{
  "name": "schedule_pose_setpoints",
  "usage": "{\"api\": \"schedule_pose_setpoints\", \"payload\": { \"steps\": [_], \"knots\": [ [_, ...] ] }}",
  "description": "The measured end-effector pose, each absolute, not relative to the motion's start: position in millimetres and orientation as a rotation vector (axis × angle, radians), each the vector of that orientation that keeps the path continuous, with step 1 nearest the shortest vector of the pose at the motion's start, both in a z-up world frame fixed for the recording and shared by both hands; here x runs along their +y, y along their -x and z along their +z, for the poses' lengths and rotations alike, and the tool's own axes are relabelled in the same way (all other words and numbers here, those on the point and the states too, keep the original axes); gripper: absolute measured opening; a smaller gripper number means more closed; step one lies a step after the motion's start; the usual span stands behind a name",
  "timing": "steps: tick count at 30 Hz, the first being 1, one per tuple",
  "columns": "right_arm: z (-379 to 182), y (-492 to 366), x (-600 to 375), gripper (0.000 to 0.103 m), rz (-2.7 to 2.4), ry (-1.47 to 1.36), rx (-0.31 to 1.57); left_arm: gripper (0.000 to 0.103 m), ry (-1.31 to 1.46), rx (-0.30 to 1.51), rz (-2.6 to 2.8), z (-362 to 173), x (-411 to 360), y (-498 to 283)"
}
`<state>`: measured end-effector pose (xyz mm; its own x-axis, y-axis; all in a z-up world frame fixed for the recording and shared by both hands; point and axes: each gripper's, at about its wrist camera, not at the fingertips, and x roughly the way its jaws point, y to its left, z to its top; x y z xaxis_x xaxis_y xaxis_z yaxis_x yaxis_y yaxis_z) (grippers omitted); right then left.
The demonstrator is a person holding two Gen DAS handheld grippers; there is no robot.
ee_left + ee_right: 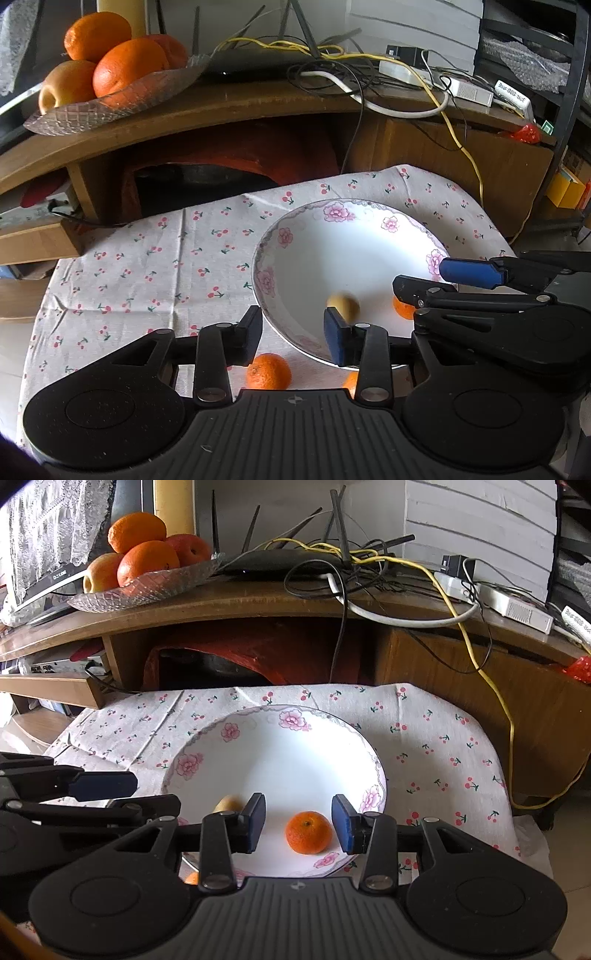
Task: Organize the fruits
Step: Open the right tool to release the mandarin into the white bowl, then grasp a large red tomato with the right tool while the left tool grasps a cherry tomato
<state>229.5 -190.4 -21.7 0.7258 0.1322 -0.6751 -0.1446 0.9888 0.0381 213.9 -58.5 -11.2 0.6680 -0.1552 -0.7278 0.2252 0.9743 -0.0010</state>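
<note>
The right gripper [298,827] has its jaws spread wide, and it grips nothing. A small orange mandarin [308,832] lies between the two pads, not touching either one as far as I can tell. It rests inside the flowered plate [258,738], near the front rim.

The left gripper [293,334] is also spread and empty. It hangs above the near-left rim of the plate. Under it, a second mandarin [268,371] lies on the cherry-print cloth [147,258], outside the plate. A third orange piece [351,380] is only partly visible behind the finger, so I cannot say what it is.

I think the main risk is rolling. The mandarin in the plate is round and sits close to the rim, so a pad that brushes it on the way out could push it over the edge. The two grippers are also very near each other, and they could collide above the plate. The mandarin on the cloth could roll away if the left jaws close off-centre.

The plate holds two things: the mandarin and a small yellowish fruit [343,305], blurred in both views. On the wooden shelf [258,598] behind, a glass dish [147,587] holds oranges and apples in a pile.
</note>
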Motion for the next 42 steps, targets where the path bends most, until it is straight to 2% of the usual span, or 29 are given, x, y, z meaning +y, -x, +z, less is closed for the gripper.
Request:
{"api": "schedule_pose_setpoints", "payload": {
  "steps": [21,39,42],
  "knots": [
    [-5.2,-205.2,-166.8,0.041,0.201,0.036,0.718,0.053,-0.096,0.795,-0.198,4.8,-33.0,-191.0],
    [-5.9,-174.8,-113.0,0.041,0.360,0.073,0.766,0.058,-0.121,0.830,-0.196,4.4,25.9,-151.3],
    [-6.1,-169.9,-102.1,0.044,0.396,0.090,0.777,0.058,-0.127,0.839,-0.179,3.1,39.4,-146.2]
  ]
}}
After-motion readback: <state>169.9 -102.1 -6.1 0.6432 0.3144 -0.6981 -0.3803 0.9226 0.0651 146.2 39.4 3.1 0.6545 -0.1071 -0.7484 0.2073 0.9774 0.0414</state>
